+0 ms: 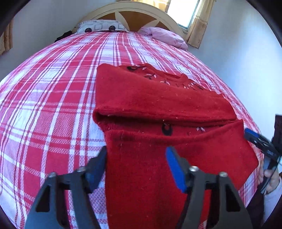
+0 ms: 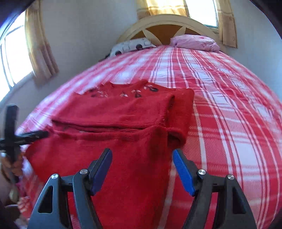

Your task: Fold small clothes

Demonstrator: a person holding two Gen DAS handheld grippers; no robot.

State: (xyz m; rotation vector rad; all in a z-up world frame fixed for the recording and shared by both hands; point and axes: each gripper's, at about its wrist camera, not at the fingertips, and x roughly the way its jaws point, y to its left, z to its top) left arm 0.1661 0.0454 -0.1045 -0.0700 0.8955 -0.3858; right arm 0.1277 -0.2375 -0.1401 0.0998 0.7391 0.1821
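A small red knit sweater (image 1: pixel 155 104) with dark embroidered trim lies on the plaid bed, its sleeves folded across the body. It also shows in the right wrist view (image 2: pixel 116 119). My left gripper (image 1: pixel 136 158) is open, its jaws straddling the sweater's near left hem edge just above the cloth. My right gripper (image 2: pixel 142 158) is open over the near right part of the hem. The right gripper also shows in the left wrist view (image 1: pixel 259 141) at the sweater's right edge. The left gripper shows blurred at the left of the right wrist view (image 2: pixel 26 136).
The bed (image 1: pixel 52 105) has a red and white plaid cover. A patterned pillow (image 1: pixel 100 26) and a pink pillow (image 1: pixel 165 36) lie by the wooden headboard (image 1: pixel 134 15). Curtained windows (image 2: pixel 15 52) and walls flank the bed.
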